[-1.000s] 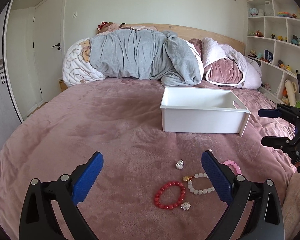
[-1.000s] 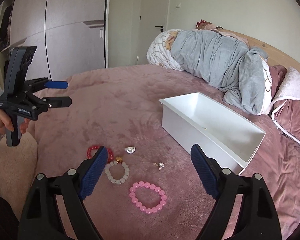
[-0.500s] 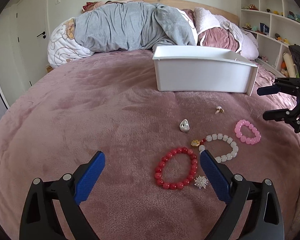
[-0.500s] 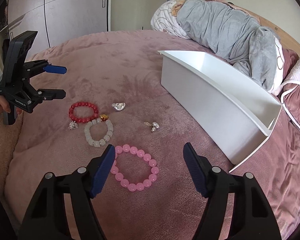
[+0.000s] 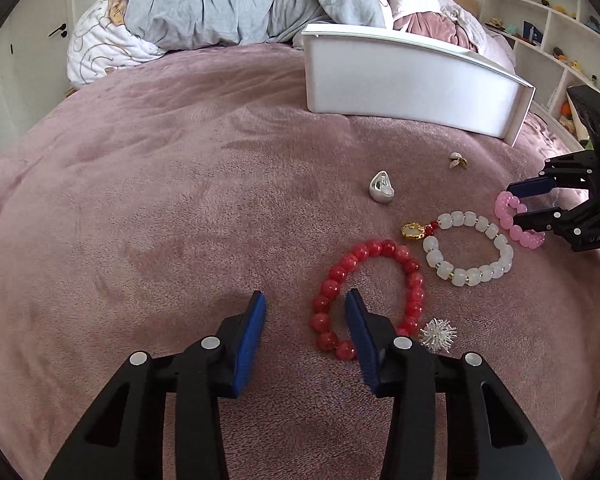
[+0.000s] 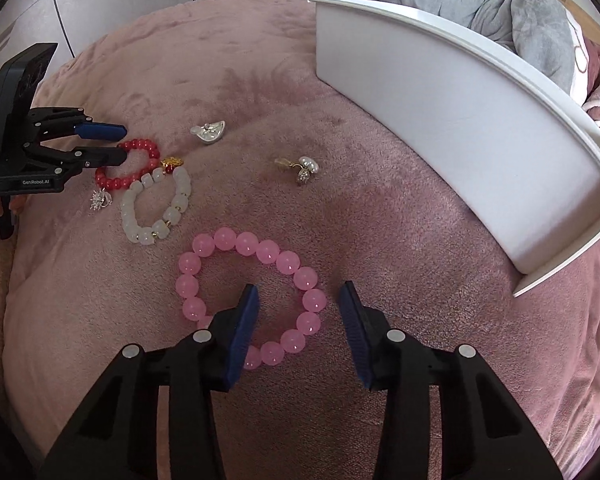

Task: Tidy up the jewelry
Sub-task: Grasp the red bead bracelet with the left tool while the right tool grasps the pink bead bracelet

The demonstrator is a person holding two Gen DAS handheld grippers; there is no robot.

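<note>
Jewelry lies on a pink blanket. My left gripper is open, low over the red bead bracelet; its right finger sits inside the ring, the left one outside. My right gripper is open around the right side of the pink bead bracelet. Between them lies a white bead bracelet with a gold charm. A silver piece, a spiky silver charm and pearl earrings lie loose. The white bin stands behind them.
Bunched grey and pink bedding lies behind the bin. Shelves with toys stand at the right. Wardrobe doors show beyond the bed in the right wrist view.
Both grippers have dropped low over the bed and narrowed their jaws. The left has come down at the red bracelet, the right at the pink one.
</note>
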